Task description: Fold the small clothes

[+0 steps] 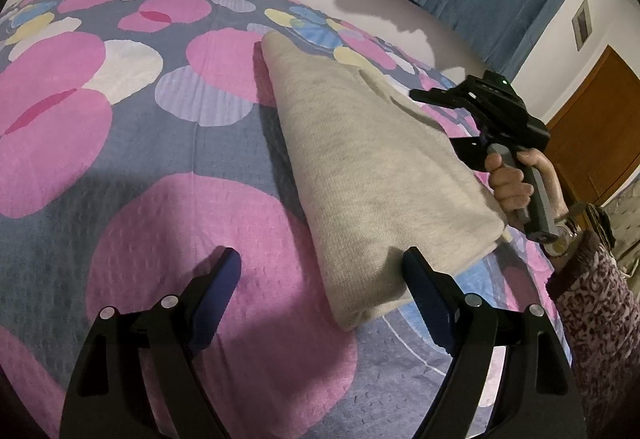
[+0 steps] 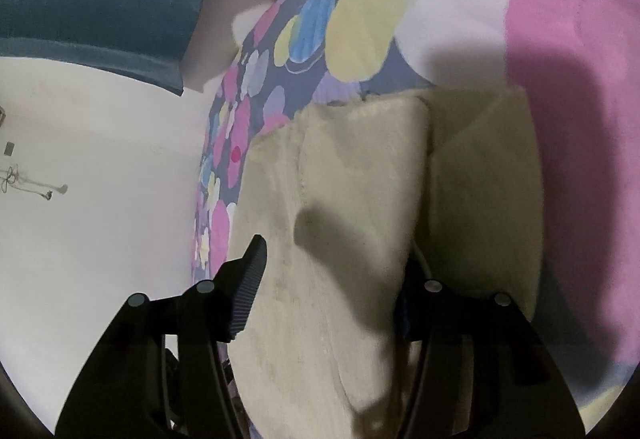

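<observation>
Folded beige garment [image 1: 372,175] lying on the dotted bedspread [image 1: 132,167], right of centre, running from near to far. Left gripper [image 1: 320,279] wide open at its near corner, gripping nothing. Right gripper [image 2: 332,271] partly open over the cloth, a fold between its fingers, apparently unclamped.

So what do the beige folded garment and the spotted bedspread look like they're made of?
Beige folded garment: looks like soft knit or fleece, matte, with a fuzzy surface and thick rounded fold edges. Spotted bedspread: probably woven cotton, matte, with a puckered, dimpled texture and printed circles.
</observation>
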